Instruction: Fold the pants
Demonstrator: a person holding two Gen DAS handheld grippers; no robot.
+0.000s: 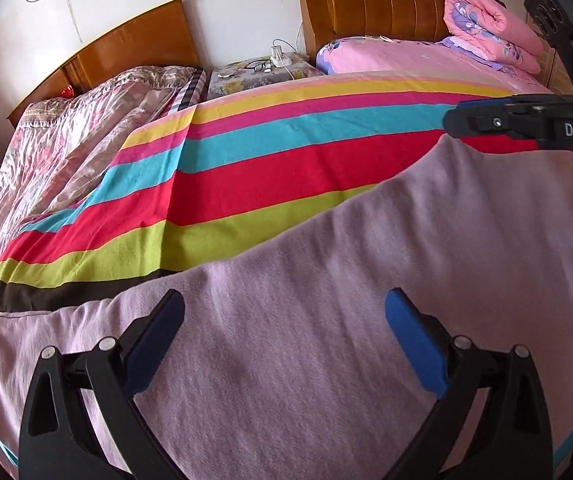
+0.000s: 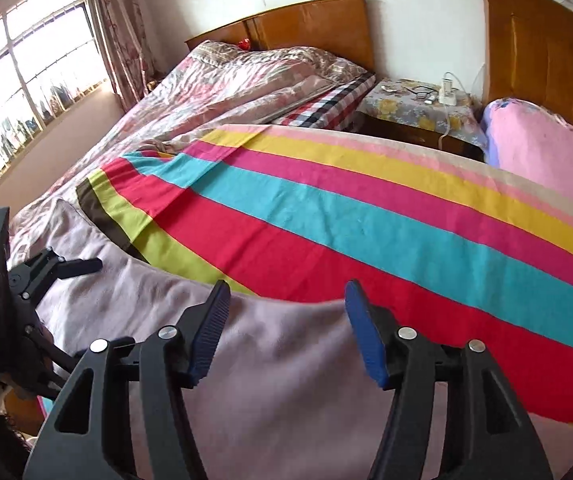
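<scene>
Pale lilac pants [image 1: 326,280] lie spread flat along the near edge of a bed, on a rainbow-striped sheet [image 1: 266,168]; they also show in the right wrist view [image 2: 278,356]. My left gripper [image 1: 284,316] is open, hovering just above the pants, empty. My right gripper [image 2: 286,304] is open above the pants' far edge, empty. The right gripper also shows side-on in the left wrist view [image 1: 452,120], at the pants' upper right edge. The left gripper shows in the right wrist view [image 2: 94,265] over the pants' left end.
A floral quilt [image 1: 86,128] lies on a second bed to the left. A nightstand [image 2: 414,108] with glasses and a power strip stands between the headboards. A pink rolled quilt [image 1: 494,28] and pink pillow [image 2: 546,148] are at the far right. A window [image 2: 26,80] is on the left.
</scene>
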